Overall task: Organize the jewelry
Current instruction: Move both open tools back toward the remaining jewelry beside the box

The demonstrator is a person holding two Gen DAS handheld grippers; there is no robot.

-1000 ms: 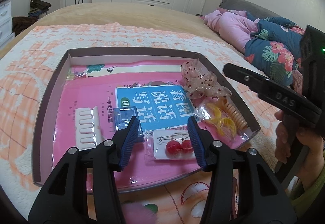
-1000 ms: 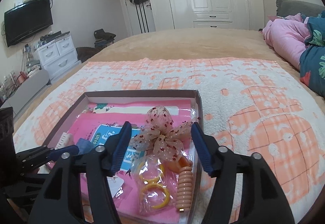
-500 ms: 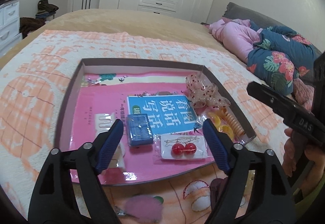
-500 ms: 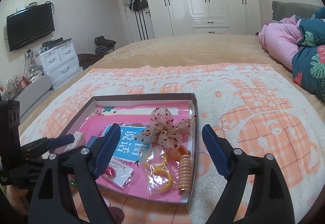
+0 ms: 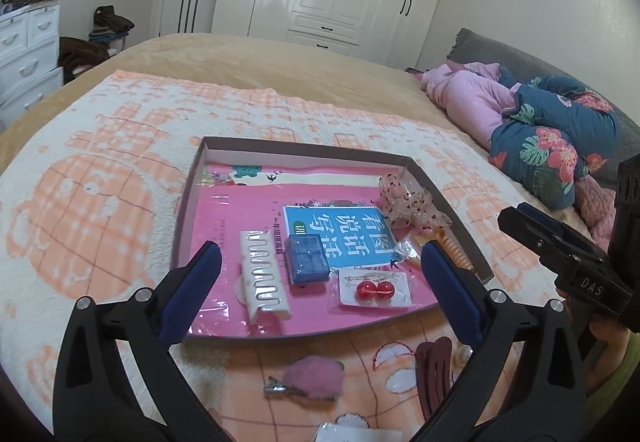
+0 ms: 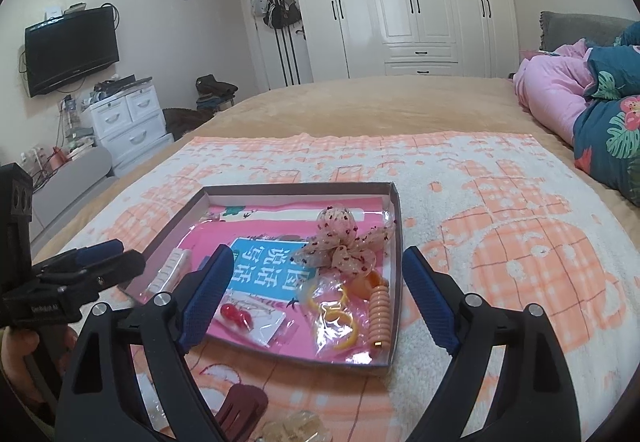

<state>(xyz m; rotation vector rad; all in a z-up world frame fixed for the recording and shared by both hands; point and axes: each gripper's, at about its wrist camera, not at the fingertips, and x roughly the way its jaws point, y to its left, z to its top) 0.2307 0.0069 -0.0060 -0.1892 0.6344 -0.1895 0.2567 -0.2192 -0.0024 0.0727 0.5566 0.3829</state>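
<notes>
Bed (image 5: 248, 53) fills the frame, orange-and-white blanket (image 5: 100, 177) spread across it; shallow tray (image 5: 192, 201) sits center, pink fuzzy clip (image 5: 316, 382) and dark red claw clip (image 5: 434, 370) lower center.

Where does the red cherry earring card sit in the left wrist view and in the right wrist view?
Left wrist: cherry card lies low in the tray, just right of center, between the open fingers.
Right wrist: cherry card lies at the tray's near left edge, beside the left fingertip.
Shared landmark: the blue book label, just behind the card in both.
</notes>
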